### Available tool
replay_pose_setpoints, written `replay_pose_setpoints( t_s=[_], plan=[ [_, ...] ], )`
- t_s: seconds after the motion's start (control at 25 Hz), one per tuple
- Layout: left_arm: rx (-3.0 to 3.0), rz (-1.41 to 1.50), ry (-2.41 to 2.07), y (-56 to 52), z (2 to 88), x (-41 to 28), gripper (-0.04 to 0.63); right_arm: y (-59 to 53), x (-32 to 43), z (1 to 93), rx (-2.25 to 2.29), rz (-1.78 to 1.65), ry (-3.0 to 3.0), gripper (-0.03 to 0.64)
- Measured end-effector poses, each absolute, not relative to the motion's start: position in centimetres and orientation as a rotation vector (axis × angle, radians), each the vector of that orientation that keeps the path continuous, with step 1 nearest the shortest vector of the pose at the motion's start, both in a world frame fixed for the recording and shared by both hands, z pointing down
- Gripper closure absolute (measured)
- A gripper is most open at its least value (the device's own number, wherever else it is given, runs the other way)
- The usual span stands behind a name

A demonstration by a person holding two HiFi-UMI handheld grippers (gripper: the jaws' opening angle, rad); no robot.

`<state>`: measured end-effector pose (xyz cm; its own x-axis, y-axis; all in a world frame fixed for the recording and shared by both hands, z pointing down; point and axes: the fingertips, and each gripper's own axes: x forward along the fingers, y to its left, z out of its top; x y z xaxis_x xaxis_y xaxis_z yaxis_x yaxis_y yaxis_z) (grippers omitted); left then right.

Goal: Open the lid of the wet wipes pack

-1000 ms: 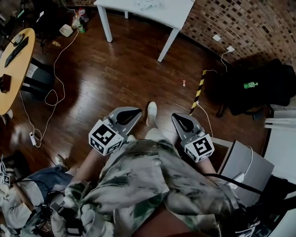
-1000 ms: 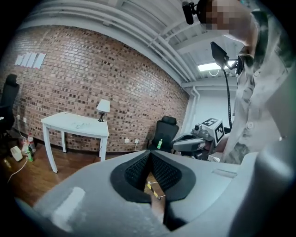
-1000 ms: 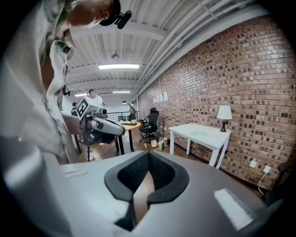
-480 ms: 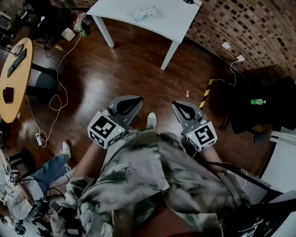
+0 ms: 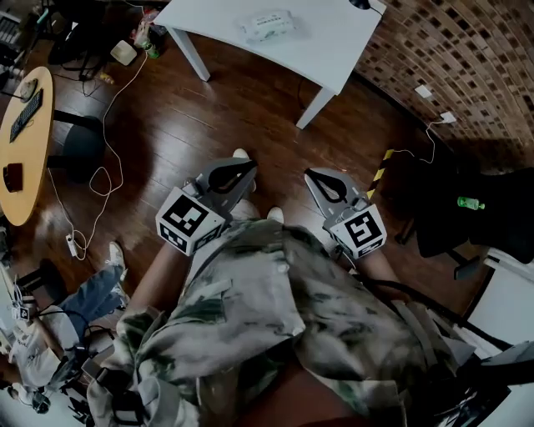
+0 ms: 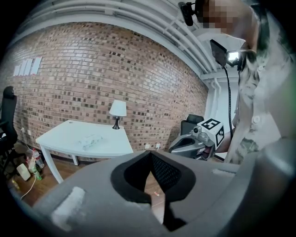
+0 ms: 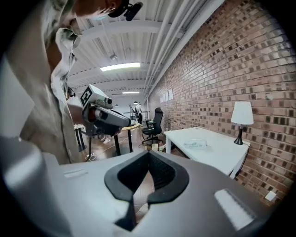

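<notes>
White desk (image 5: 334, 33) fills more of the top of your head view than it did a second ago. Back then only its near edge and legs showed; now most of its top is in sight, and the dark wooden floor (image 5: 209, 108) between you and it has shrunk. The wet wipes pack (image 5: 269, 23), barely caught at the frame edge before, now shows whole.

Your left tongs (image 5: 242, 171) and right tongs (image 5: 315, 177) sit in front of your patterned shirt much as before, side by side and apart from each other, both aimed toward the desk. Each one's own view shows its black pads pressed together at the tips, with nothing pinched between them and only a sliver of floor visible lower down in the gap.

The pack lies flat on the desk top, well apart from both tongs and touched by neither. It is a pale, soft, oblong packet with a slightly crumpled wrapper. It is too small in every view for you to make out its lid or whether that is up or down.

From your left tongs' view the pack (image 6: 90, 140) rests near the middle of the desk, while a small white-shaded lamp (image 6: 118, 111) stands at the far corner by the brick wall (image 6: 92, 69), well apart from it.
</notes>
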<state>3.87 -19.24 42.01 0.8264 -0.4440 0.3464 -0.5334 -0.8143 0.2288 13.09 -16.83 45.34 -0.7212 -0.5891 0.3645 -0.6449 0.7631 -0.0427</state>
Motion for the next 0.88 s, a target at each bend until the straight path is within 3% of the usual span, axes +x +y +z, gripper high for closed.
replay_pose_setpoints(
  t_s=[0.4, 0.88],
  plan=[
    [2.708, 0.354, -0.669, -36.7, 43.6, 2.3, 0.594, -32.9, 10.8, 45.4, 0.999, 0.123, -2.551, 0.609],
    [2.596, 0.450, -0.704, -48.9, 50.0, 2.3, 0.595, -47.3, 7.8, 49.3, 0.815, 0.039, -2.499, 0.589]
  ],
)
